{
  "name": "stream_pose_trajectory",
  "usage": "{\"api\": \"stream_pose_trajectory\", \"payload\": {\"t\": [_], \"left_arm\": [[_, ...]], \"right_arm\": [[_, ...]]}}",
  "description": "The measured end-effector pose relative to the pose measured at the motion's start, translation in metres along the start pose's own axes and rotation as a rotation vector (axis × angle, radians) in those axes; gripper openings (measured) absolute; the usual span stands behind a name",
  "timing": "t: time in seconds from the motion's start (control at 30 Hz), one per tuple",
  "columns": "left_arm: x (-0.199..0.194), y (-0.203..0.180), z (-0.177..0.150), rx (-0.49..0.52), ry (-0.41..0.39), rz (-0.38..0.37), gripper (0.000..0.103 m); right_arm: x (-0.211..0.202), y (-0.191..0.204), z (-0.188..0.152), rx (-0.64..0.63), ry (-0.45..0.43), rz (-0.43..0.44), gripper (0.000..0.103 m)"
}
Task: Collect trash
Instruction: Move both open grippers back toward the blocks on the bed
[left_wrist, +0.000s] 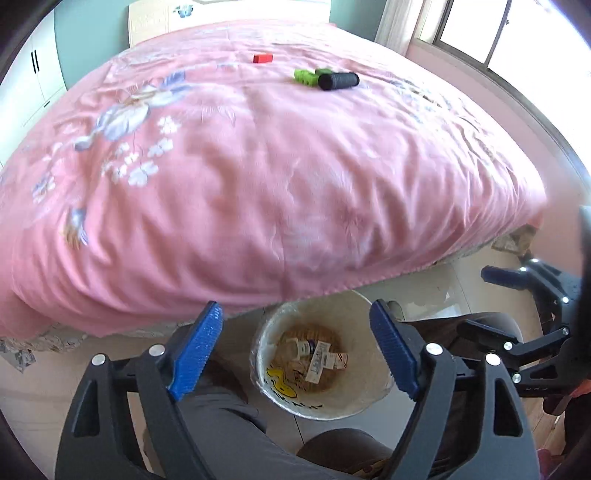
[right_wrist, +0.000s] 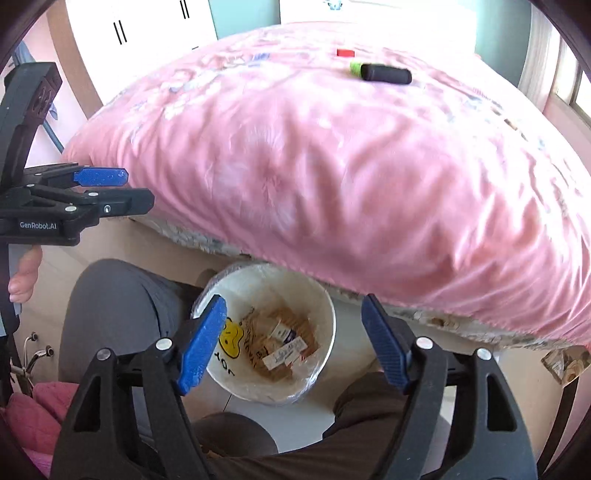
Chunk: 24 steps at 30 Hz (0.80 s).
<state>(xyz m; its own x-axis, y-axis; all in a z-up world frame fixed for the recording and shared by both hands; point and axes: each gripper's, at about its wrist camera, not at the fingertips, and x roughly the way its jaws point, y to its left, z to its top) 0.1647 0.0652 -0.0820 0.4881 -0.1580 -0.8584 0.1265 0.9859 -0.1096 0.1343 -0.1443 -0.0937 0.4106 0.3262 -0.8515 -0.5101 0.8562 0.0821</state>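
A white trash bin (left_wrist: 369, 402) (right_wrist: 325, 306) with a plastic liner stands on the floor at the bed's foot, between the person's legs. It holds several small boxes and wrappers (left_wrist: 317, 358) (right_wrist: 284, 347). My left gripper (left_wrist: 295, 350) is open and empty above the bin. My right gripper (right_wrist: 295, 339) is open and empty above the bin too. On the pink bed lie a red box (left_wrist: 262, 58) (right_wrist: 345, 52), a green block (left_wrist: 305, 77) (right_wrist: 355, 68) and a black cylinder (left_wrist: 338, 81) (right_wrist: 386, 74), far from both grippers.
The pink flowered quilt (left_wrist: 240, 177) (right_wrist: 351, 166) overhangs the bin's far rim. The person's legs (left_wrist: 221, 435) (right_wrist: 110, 314) flank the bin. White wardrobes (left_wrist: 33, 74) stand left, a window (left_wrist: 498, 29) right. Each gripper shows in the other's view: the right one (left_wrist: 517, 295), the left one (right_wrist: 103, 188).
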Motion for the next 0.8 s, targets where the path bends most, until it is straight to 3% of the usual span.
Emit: {"api": "stream_pose_trajectory", "payload": {"t": [0.2,0.37,0.63,0.8], "left_arm": [[-0.025,0.006,0.044,0.046,-0.047,0.069,0.087],[-0.03,0.006,0.082,0.089,-0.075,0.12,0.088],[-0.018,0.014,0.162,0.153,-0.084,0.195,0.088],[0.001,0.026,0.216,0.131,-0.076,0.182,0.088]], "right_arm": [[-0.043,-0.02,0.038,-0.01,-0.111,-0.045,0.079],[-0.079,-0.033,0.084,-0.09,-0.195,-0.106,0.082],[-0.086,-0.07,0.156,-0.23,-0.197,-0.157,0.082],[-0.071,-0.086,0.205,-0.237,-0.189,-0.144,0.082]]}}
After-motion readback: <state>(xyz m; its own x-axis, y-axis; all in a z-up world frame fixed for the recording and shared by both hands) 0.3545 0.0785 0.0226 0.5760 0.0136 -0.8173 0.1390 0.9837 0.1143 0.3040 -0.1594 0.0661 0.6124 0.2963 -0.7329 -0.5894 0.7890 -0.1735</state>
